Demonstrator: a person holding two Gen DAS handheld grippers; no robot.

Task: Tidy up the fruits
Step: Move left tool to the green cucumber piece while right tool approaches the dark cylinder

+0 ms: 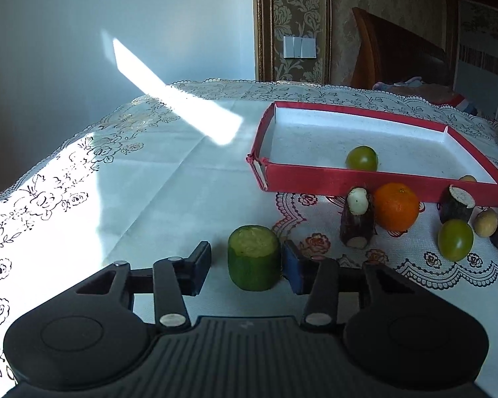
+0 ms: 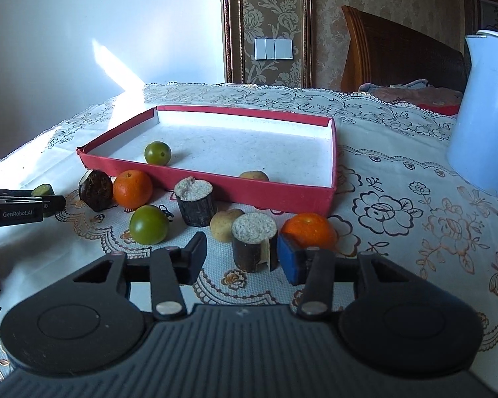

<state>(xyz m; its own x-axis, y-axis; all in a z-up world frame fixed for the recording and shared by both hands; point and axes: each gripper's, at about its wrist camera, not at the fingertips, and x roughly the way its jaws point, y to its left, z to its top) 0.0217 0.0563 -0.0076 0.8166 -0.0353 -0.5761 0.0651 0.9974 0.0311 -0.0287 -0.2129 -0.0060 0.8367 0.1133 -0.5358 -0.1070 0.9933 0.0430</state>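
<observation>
Right gripper (image 2: pixel 242 258) jaws spread, straddling an upright dark-skinned cut sugarcane stub (image 2: pixel 254 247); blue pad just beside its right side, black finger apart on the left. Shallow red cardboard tray (image 2: pixel 215 184) holds one green round fruit (image 2: pixel 157 153) and a tan one (image 2: pixel 254 176) at the front wall. Two oranges (image 2: pixel 132 188), another green fruit (image 2: pixel 148 224) and more stubs lie on the lace tablecloth (image 2: pixel 398 219). Pale blue jug (image 2: pixel 481 116) far right.

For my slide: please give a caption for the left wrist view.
Open left gripper straddles green cucumber piece before red tray.
</observation>
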